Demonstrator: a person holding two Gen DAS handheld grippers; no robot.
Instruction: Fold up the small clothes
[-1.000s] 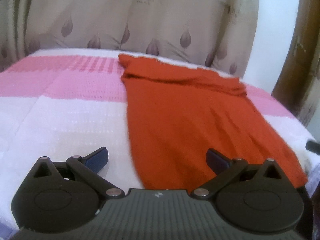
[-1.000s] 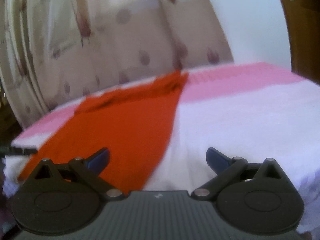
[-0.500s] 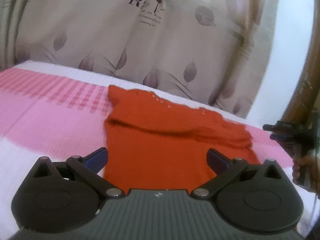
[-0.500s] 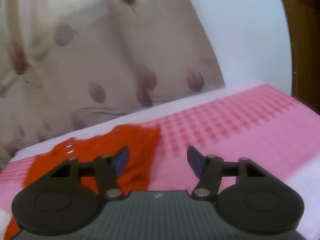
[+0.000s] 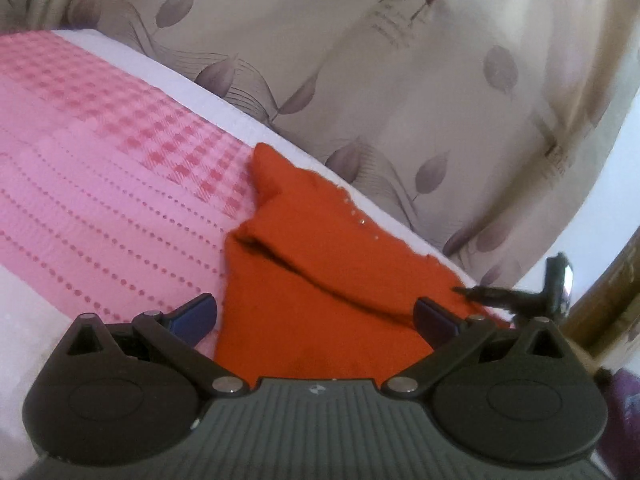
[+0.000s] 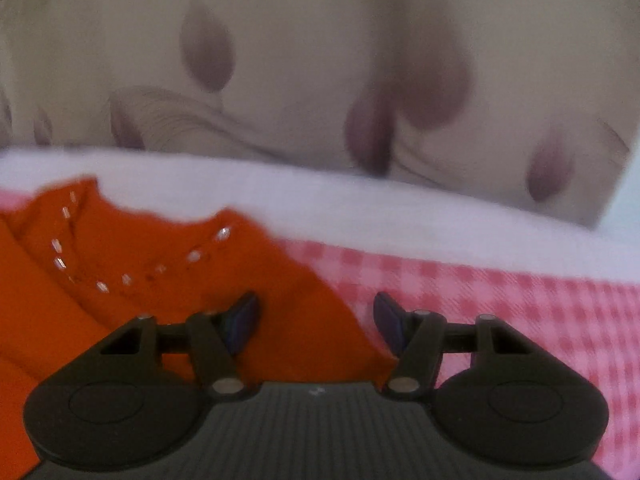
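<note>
From the left wrist view, the left gripper (image 5: 316, 316) stands with its blue-padded jaws spread wide and nothing pressed between them. Just ahead of it and between its fingers lies the orange knitted garment (image 5: 320, 272), flat on the pink and white checked bedspread (image 5: 100, 184), with a folded band across its top. The garment's left edge passes close beside the left finger. Beyond the right finger, the dark tip of the right gripper (image 5: 516, 296) hovers at the garment's far right corner. A beige curtain with purple leaf print (image 5: 400, 92) hangs behind the bed.

From the right wrist view, the right gripper (image 6: 316, 320) has its jaws partly apart, having just narrowed and then eased slightly open; no cloth is pinched between them. The garment's right shoulder edge (image 6: 312, 312) lies below the gap, its neckline with silvery beads (image 6: 128, 276) ahead and left of the left finger. The bedspread (image 6: 500, 296) stretches off to the right.
</note>
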